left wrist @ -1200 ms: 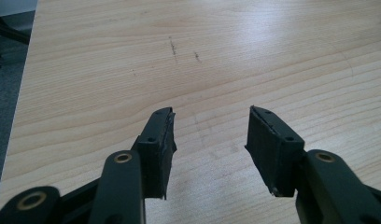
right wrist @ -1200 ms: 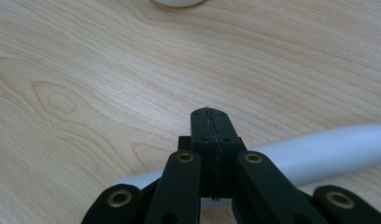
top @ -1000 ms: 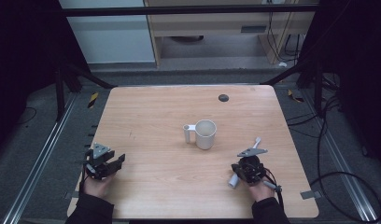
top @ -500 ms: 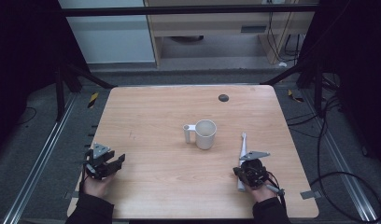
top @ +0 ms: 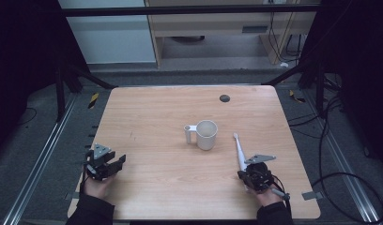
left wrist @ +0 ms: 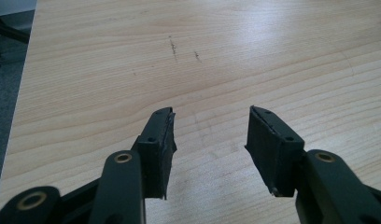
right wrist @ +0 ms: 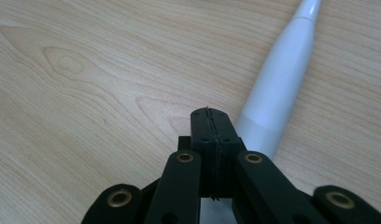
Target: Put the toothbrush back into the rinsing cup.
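Two grippers low on table (top: 147,117): left gripper (left wrist: 209,133) jaws apart, empty; right gripper (right wrist: 212,126) jaws pressed together above white toothbrush (right wrist: 279,88). No legible writing.

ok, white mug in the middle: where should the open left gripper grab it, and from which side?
Take the mug by its handle. It stands upright, opening up, with the handle sticking out toward the left gripper, whose jaws are apart. Coming in from the left, low over the table, looks best, jaws closing across the handle loop. The round body looks harder to pinch than the handle.
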A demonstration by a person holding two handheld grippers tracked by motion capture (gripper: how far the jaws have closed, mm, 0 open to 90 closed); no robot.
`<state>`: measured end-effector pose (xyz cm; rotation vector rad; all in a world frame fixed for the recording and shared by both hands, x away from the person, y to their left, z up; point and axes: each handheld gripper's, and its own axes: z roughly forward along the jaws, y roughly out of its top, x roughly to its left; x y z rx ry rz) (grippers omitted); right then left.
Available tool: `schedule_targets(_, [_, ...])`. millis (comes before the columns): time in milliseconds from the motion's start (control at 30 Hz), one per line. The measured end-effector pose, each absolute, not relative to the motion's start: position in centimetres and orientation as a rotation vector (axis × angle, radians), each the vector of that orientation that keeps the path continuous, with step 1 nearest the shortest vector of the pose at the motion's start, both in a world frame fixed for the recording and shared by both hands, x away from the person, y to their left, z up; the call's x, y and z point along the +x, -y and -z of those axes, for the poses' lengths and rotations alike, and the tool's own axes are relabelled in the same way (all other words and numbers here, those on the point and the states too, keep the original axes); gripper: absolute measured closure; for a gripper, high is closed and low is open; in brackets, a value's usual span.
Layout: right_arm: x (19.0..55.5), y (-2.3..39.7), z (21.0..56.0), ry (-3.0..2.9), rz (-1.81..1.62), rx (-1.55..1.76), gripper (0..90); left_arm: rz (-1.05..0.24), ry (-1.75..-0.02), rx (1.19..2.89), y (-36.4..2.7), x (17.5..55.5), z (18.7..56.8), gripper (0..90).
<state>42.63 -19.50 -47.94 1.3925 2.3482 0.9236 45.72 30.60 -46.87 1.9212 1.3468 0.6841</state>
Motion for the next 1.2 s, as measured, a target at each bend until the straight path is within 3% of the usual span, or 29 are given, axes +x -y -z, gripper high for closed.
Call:
schedule_targets(533, [42.7,19.9,46.6,-2.305,-0.967,1.393,87.4,-0.68,-1.349,1.929,-30.5,45.8,47.0,49.9])
schedule_targets(667, [43.0,20.1,45.6,-2.256,-0.984,1.382,80.6,-0.678,-1.351,1.932,-30.5,45.9,47.0,49.8])
schedule_targets(733, [43.3,20.2,45.1,-2.239,-0.979,1.386,73.9,-0.678,-1.351,1.937,-30.4,45.9,47.1,49.7])
schedule_targets(767, [43.6,20.3,44.7,-2.226,-0.978,1.399,63.9,-0.677,-1.351,1.941,-30.4,45.9,47.1,49.6])
schedule_targets(800, [43.9,20.3,44.5,-2.223,-0.981,1.415,60.8,-0.676,-1.351,1.944,-30.4,45.9,47.1,49.5])
schedule_targets(1200, [46.6,20.3,43.0,-2.198,-0.939,1.451,47.2,-0.653,-1.347,1.971,-30.3,46.2,47.4,48.7])
